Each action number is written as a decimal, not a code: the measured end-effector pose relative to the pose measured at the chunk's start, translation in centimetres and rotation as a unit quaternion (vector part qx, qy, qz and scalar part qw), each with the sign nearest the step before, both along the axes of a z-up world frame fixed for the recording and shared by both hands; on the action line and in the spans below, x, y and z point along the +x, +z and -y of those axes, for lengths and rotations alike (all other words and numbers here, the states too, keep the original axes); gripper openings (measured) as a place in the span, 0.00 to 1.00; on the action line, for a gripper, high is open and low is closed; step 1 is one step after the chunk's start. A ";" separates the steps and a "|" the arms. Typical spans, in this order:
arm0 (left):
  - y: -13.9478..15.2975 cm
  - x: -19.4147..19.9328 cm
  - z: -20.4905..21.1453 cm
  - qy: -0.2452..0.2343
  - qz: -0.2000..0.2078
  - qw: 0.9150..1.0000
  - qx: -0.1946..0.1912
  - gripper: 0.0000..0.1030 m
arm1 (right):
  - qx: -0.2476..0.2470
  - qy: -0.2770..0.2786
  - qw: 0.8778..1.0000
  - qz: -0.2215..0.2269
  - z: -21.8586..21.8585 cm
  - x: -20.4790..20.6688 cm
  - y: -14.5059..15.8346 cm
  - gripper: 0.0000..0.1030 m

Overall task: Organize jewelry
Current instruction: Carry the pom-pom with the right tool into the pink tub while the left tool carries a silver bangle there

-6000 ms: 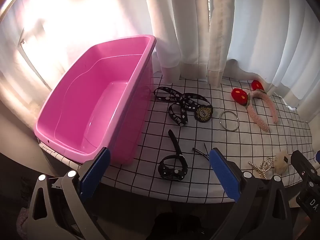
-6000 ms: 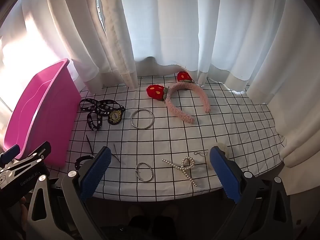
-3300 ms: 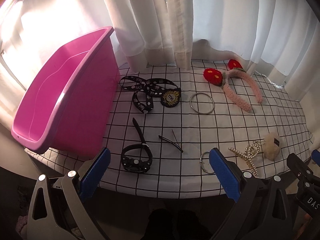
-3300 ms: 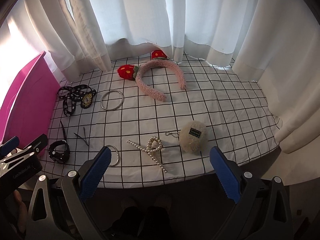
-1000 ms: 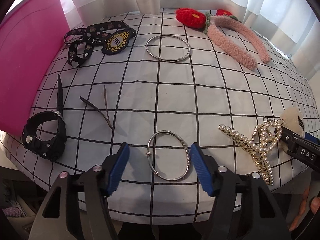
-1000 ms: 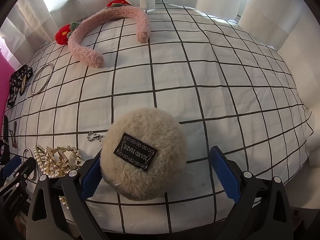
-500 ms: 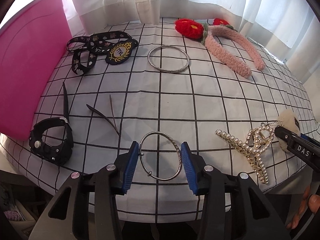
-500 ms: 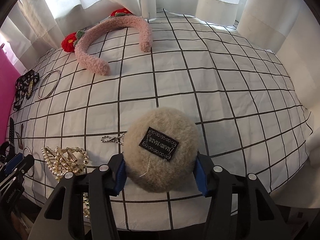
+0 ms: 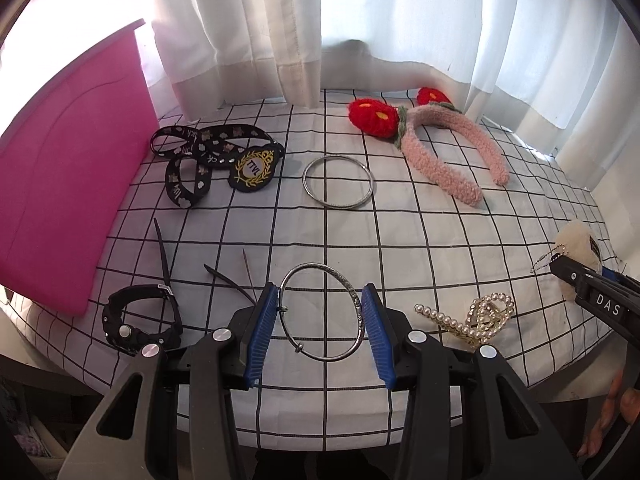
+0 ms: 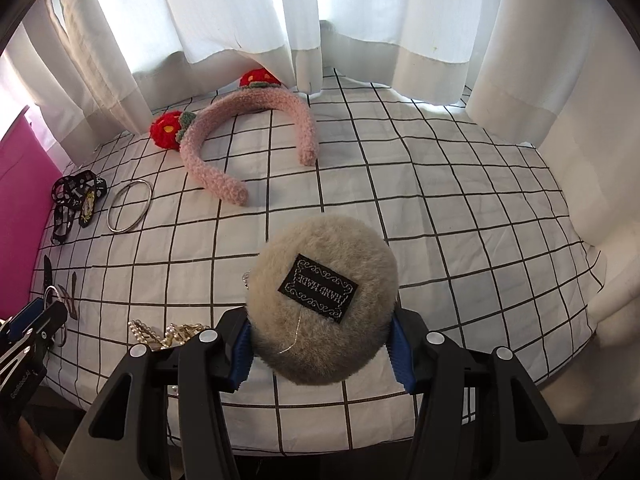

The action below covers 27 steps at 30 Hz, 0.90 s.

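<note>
My left gripper [image 9: 322,330] is shut on a thin silver bangle [image 9: 356,304] and holds it tilted up off the checked cloth. My right gripper [image 10: 320,354] is shut on a beige fluffy pompom charm [image 10: 320,292] with a black label, lifted above the cloth; the charm also shows in the left wrist view [image 9: 576,248]. A pink bin [image 9: 68,200] stands at the left. On the cloth lie a larger silver bangle [image 9: 339,184], a pink headband with red flowers [image 9: 448,156], a black lanyard [image 9: 212,156], a black watch [image 9: 140,320], a dark hair clip [image 9: 232,280] and a pearl hair claw [image 9: 468,320].
The table [image 10: 460,208] wears a white cloth with a black grid. White curtains [image 10: 320,20] hang along its far side and right end. The table's front edge is just under both grippers.
Both grippers came down to the table and closed: the left on the small bangle, the right on the pompom charm. In the last half second both lifted their items off the cloth.
</note>
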<state>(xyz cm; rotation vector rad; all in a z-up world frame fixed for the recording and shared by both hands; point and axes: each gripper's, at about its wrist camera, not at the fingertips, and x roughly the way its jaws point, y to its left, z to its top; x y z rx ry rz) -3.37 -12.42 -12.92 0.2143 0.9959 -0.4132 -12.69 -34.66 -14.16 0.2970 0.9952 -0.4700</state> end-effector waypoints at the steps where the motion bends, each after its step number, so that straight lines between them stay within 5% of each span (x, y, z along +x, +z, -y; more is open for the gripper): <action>1: 0.5 0.1 -0.1 0.000 0.003 1.000 -0.003 0.41 | -0.003 0.003 1.000 0.005 -0.2 0.1 0.6 0.52; 16: 11.2 3.4 -6.2 0.033 0.083 0.994 -0.065 0.41 | -0.036 0.102 0.989 0.102 -9.3 6.2 11.4 0.52; 27: 18.8 9.0 -17.4 0.128 0.143 0.978 -0.087 0.41 | -0.041 0.245 0.953 0.175 -22.6 15.1 18.0 0.52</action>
